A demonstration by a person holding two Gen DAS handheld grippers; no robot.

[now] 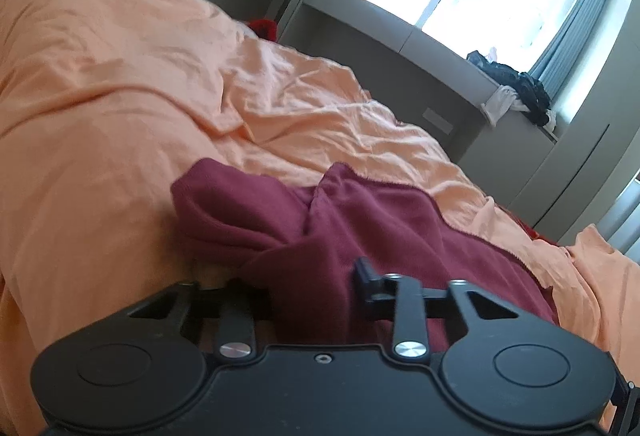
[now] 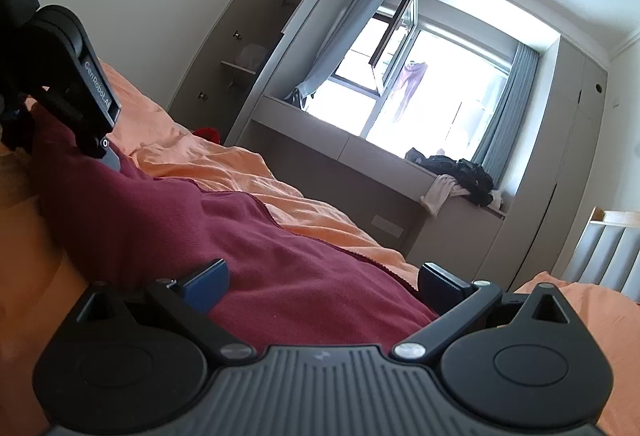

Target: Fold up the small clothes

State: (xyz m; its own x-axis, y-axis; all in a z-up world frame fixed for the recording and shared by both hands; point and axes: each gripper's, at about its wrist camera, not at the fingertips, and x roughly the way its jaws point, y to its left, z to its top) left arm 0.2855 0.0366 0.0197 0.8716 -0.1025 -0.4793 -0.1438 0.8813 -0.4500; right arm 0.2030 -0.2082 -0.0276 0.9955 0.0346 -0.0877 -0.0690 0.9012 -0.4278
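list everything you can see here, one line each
garment: 1, maroon, on the bed, bunched at both grippers
duvet: 1, orange, covering the bed
red item: 1, red, far edge of the bed
clothes pile: 1, black and white, on the window ledge
curtains: 2, grey-blue, either side of the window
hanging garment: 1, purple, outside the window
wardrobe: 1, beige, door open, by the window
left gripper: 1, black, closed on a fold of the garment
right gripper: 1, black with blue pads, open, garment between the fingers
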